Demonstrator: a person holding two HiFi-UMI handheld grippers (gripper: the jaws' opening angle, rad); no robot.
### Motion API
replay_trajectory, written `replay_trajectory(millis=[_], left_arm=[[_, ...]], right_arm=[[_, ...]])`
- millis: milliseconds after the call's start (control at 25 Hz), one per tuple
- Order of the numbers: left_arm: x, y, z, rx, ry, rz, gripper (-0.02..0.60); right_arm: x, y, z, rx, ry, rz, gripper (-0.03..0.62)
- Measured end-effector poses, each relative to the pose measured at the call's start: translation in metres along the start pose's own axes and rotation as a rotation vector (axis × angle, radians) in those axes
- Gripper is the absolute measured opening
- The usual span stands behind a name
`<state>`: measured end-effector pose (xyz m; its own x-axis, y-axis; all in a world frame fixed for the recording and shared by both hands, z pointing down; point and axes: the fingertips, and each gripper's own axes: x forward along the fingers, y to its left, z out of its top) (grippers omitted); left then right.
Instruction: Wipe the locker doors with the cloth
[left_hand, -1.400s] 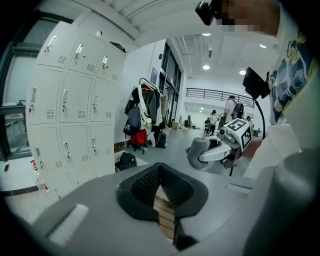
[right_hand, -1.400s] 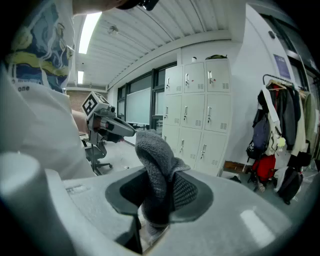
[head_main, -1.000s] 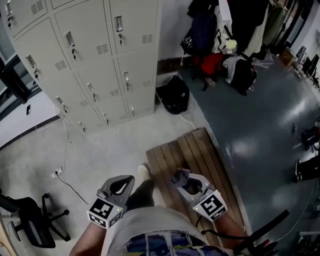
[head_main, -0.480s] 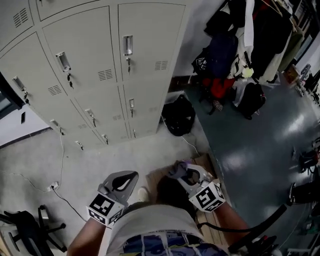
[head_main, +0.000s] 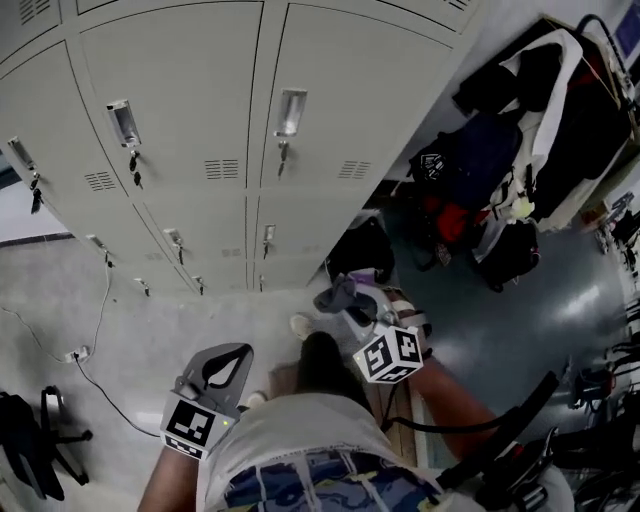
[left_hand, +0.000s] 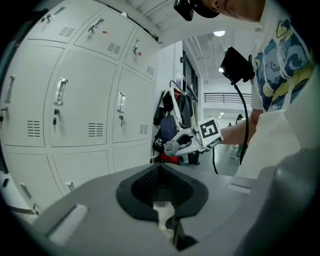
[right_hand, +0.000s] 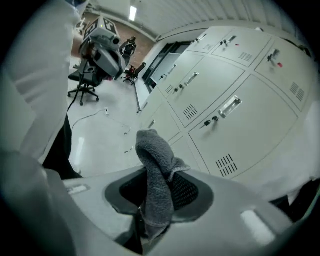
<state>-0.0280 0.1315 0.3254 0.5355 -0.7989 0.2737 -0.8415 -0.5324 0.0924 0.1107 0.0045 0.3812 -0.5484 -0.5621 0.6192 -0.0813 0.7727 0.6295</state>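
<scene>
Within the last second the lockers (head_main: 200, 130) have swung up to fill the top of the head view, where before they stood farther off: the person has stepped in close. The right claw (head_main: 350, 303) has risen with that step and now points toward the lower doors (head_main: 295, 235) near the bank's right edge. It is clamped on the grey cloth (head_main: 336, 292), which sticks up as a wad from between its jaws, still clear of the metal. The left claw (head_main: 230, 358) hangs lower over the floor (head_main: 120, 300), jaws together with nothing in them. I judge that no door has been wiped yet; the approach is done, and the first stroke should come next from the right claw
</scene>
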Motion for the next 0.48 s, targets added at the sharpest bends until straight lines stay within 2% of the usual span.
replay_trajectory(millis=[160, 280, 400, 480], left_arm=[[0.054, 0.040, 0.016, -0.030, -0.025, 0.091, 0.003], [0.097, 0.053, 0.029, -0.080, -0.023, 0.142, 0.003], [0.133, 0.056, 0.036, -0.125, 0.000, 0.137, 0.003], [0.148, 0.057, 0.040, -0.106, 0.025, 0.126, 0.003]], right_arm=[[0.072, -0.062, -0.032, -0.096, -0.004, -0.008, 0.114], [0.117, -0.100, -0.057, -0.138, -0.001, 0.006, 0.114], [0.147, -0.124, -0.077, -0.163, -0.009, 0.024, 0.114], [0.162, -0.128, -0.087, -0.182, -0.015, 0.033, 0.114]])
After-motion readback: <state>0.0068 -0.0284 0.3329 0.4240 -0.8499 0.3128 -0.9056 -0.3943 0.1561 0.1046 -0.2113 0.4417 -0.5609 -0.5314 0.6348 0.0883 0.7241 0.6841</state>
